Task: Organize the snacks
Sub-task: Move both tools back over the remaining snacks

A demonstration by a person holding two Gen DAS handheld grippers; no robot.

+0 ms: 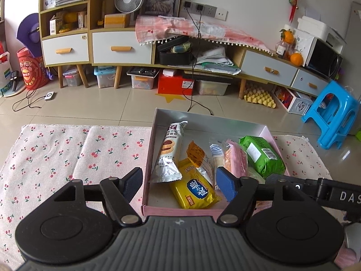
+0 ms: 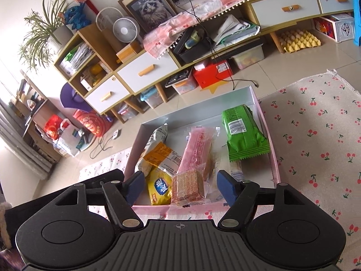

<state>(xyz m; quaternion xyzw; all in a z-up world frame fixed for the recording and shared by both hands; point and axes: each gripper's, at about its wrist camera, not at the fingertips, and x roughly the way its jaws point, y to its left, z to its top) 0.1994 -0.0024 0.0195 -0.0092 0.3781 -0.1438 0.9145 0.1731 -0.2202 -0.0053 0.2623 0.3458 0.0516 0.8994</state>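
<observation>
A pink box (image 1: 155,140) with a white inside lies on a cherry-print cloth. It holds a white cookie packet (image 1: 170,151), a yellow packet (image 1: 194,190), an orange-labelled clear packet (image 1: 198,155), a pink packet (image 1: 237,160) and a green packet (image 1: 261,155). My left gripper (image 1: 180,180) hovers open over the box's near left corner, its pads touching nothing. In the right wrist view my right gripper (image 2: 180,180) is open above the near rim of the box (image 2: 268,135). A brown wafer packet (image 2: 188,188) lies between its fingers, clear of both pads.
The cherry-print cloth (image 2: 315,146) spreads to both sides of the box on a tiled floor. A long low cabinet (image 1: 121,47) with storage bins under it lines the far wall. A blue plastic stool (image 1: 334,117) stands at the right.
</observation>
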